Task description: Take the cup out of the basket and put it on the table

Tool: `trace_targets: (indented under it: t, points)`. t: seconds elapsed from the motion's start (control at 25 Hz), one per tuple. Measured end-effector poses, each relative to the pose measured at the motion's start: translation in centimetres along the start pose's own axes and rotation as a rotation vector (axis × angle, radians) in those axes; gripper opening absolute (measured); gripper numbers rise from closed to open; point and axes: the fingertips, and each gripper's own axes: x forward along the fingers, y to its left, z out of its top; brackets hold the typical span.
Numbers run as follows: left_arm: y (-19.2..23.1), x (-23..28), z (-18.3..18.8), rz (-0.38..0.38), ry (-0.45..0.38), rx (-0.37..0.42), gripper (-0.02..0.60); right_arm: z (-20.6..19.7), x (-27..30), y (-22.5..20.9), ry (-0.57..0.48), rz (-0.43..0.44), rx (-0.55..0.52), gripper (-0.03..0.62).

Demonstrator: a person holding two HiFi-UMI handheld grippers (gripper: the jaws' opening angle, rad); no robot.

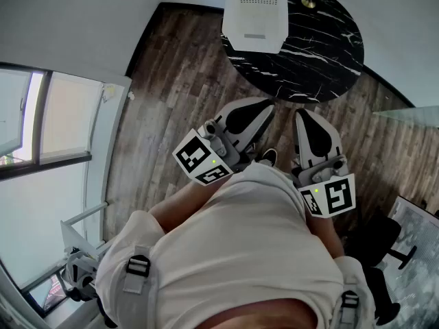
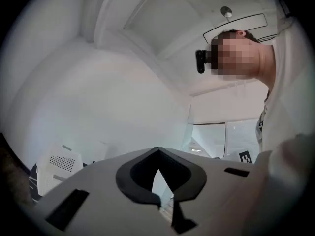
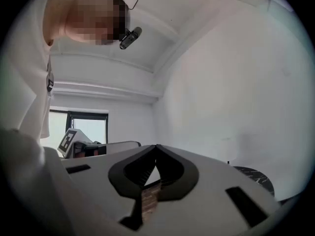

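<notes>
Logged left tool point(image 1: 264, 112) held close against the person's white shirt point(image 1: 254, 232), marker cube at its rear. Read its jaws in the left gripper view as drawn together, tips touching, nothing caught between them. Logged right tool point(image 1: 305, 118) just beside it, on its right, roughly parallel. Read its jaws in the right gripper view likewise: closed tip to tip and empty. Noted round black marbled desk point(image 1: 322, 53) ahead of both tools, well apart from the jaw tips, with wooden floor point(image 1: 171, 81) between. Noted white perforated basket point(image 1: 255, 12) standing on the desk's far left part, ahead of the left tool. Could not make out the cup in any view, as the inside of the basket was hidden. Noted window point(image 1: 41, 115) well off to the left of the left tool.
</notes>
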Motion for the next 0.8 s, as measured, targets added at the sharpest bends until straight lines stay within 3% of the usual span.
trace_targets:
  t: [0.4, 0.8]
  points:
    - [-2.4, 1.9, -1.3, -0.005, 0.013, 0.002, 0.005, 0.9, -2.9, -1.7, -0.037, -0.002, 0.035, 0.009]
    - [-5.0, 4.5, -5.5, 0.004, 0.049, -0.013, 0.005, 0.0, -6.4, -4.3, -0.017, 0.016, 0.014, 0.009]
